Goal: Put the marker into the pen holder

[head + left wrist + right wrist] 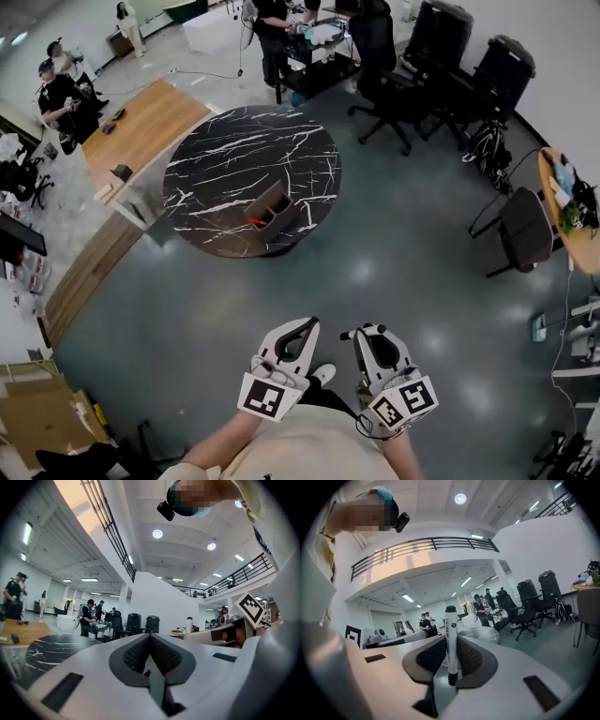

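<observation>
Two pairs of tongs sit low in the head view, close against the person's body and side by side. The left tongs (150, 637) are clenched, with the ribbed pads pressed together at the tip and nothing between them. The right tongs (451, 642) are grasping the marker (450, 625), a white barrel with a black cap at its upper end. It stands upright between the pads, with its lower end tucked into the gap behind them and most of its length rising above the jaws. Each pair carries its cube with square markers, the left one (264, 397) and the right one (405, 401) both nearest the person's torso. One white shoe (323, 373) peeks out between the two.

Grey floor (375, 253) stretches ahead of the tongs. Well apart from them, further up the head view, stands a round black worktop (234, 150) veined in white. The brown pen holder (274, 204) sits on it near the edge closest to the person, with something orange-red (255, 221) showing at its near end. A wooden worktop (145, 122) stands just to the left of the round one. Several black office chairs (384, 56) stand beyond on the right, and people are at the far end of the room.
</observation>
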Available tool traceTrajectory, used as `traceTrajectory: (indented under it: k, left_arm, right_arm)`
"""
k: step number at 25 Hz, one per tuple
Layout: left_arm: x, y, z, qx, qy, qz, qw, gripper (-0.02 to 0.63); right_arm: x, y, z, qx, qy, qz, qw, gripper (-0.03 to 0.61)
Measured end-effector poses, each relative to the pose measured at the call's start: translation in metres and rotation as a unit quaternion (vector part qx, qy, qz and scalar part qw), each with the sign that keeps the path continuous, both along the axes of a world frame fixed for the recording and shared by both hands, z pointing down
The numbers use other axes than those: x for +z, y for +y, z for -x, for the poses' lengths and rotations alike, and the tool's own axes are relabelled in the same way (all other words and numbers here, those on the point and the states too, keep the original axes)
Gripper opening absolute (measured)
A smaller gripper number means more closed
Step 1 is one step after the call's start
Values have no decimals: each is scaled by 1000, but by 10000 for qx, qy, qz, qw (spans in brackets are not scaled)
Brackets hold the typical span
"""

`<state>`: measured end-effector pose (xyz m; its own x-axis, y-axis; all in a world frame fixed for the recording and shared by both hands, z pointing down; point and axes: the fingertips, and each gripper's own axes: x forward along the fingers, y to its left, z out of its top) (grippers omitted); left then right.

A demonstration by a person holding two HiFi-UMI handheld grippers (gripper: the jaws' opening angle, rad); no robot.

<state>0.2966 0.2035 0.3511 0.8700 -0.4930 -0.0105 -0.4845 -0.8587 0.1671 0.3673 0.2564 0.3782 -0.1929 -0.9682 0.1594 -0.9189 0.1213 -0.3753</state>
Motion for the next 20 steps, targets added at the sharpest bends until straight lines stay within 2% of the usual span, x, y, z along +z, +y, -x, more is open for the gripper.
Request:
traceTrajectory:
  k: [4, 7, 10, 14, 20]
  left_arm:
    - [12, -29, -8, -487, -198, 3, 9986, 8]
    - [19, -49, -27, -620, -169, -89, 9979, 8]
    - [32, -71, -44, -708, -161, -18, 9974, 8]
    - [48, -118, -63, -905, -94, 179, 9957, 8]
    - [52, -201, -67, -1476, -2, 330, 9885, 8]
  right_arm:
    - [-3, -15, -27, -214, 126, -78, 9997, 83]
    - [2, -26, -50, -234, 236, -6, 9994, 83]
    - [13, -50, -71, -264, 267, 78, 9993, 83]
    - [20, -103, -90, -458, 376, 144, 9981, 83]
    - [13, -201, -88, -1158, 611, 180, 9912, 83]
